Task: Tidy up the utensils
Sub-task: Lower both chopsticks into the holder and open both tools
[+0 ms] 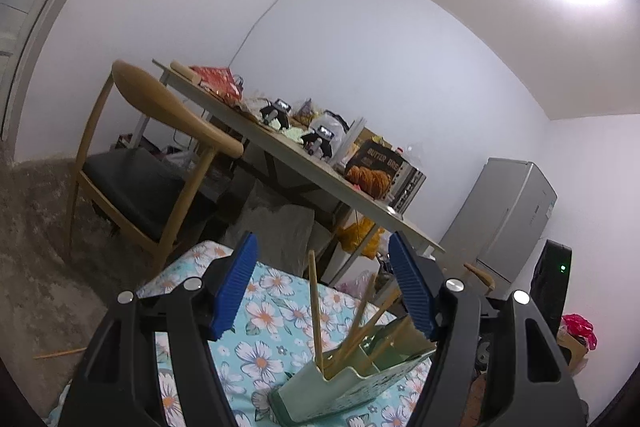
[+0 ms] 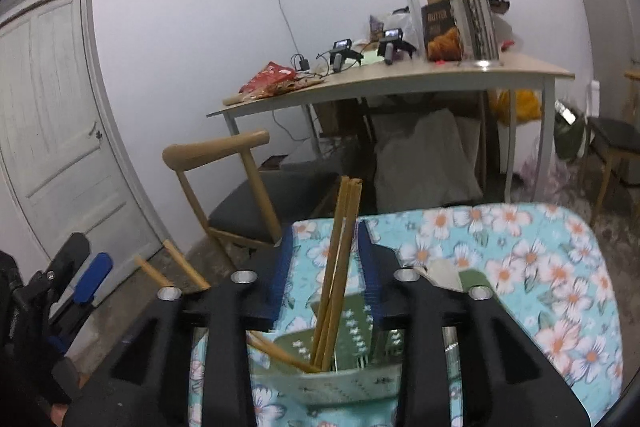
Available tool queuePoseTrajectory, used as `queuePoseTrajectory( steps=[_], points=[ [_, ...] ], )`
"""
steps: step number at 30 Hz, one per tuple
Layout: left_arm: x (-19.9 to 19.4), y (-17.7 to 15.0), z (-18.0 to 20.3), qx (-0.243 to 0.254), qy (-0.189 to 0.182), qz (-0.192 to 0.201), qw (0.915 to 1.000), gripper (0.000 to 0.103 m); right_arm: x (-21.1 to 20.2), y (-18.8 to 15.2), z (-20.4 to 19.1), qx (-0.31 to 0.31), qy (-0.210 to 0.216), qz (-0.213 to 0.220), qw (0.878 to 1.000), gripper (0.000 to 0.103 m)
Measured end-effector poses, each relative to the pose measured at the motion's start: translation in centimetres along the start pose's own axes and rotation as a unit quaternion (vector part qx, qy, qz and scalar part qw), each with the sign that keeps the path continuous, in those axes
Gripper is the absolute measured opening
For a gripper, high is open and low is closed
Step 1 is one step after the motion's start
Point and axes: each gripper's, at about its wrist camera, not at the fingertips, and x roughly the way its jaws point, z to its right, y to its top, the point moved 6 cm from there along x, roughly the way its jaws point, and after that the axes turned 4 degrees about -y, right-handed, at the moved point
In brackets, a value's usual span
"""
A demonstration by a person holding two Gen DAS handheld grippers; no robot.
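- A table covered with a turquoise cloth printed with white and orange flowers (image 2: 520,259) is seen in both wrist views; its far edge faces a wooden chair with a dark seat (image 2: 256,203) and a long pale desk on white legs (image 2: 400,79) crowded with packets and boxes.
- A pale green plastic utensil holder with divided compartments (image 1: 340,387) is stood on the cloth, near its near edge in the left wrist view.
- Several light wooden chopsticks (image 2: 340,259) are stood in the holder, leaning at different angles; in the right wrist view a bundle of them rises upright while one lies slanted across the holder's left compartment.
- The left gripper, black with ribbed blue pads (image 1: 324,291), is held wide apart above the holder; its pads are not seen touching anything.
- The right gripper, of the same black and blue make (image 2: 324,267), is seen with its jaws parted on either side of the upright chopsticks, which stand between the pads without being pressed.
- Two more wooden chopsticks (image 2: 172,267) are seen lying on the grey concrete floor (image 2: 132,291), beyond the left edge of the cloth, near a white panelled door (image 2: 56,131).
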Motion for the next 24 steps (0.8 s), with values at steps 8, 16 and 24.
queuePoseTrajectory(
  steps=[8,16,24],
  points=[
    [2.5,-5.3,0.1,0.045,-0.049,-0.134,0.9888,0.067,-6.6,0.6,8.4,0.106,-0.030,0.074,0.991,0.060],
    [5.6,-11.5,2.7,0.123,-0.089,-0.233,0.9607,0.067,-2.8,-3.8,15.2,0.184,0.021,0.025,0.982,0.062],
    [6.6,-13.7,3.1,0.181,-0.034,-0.246,0.9515,0.049,0.7,-8.2,13.3,0.074,0.014,-0.053,0.996,0.060]
  ],
)
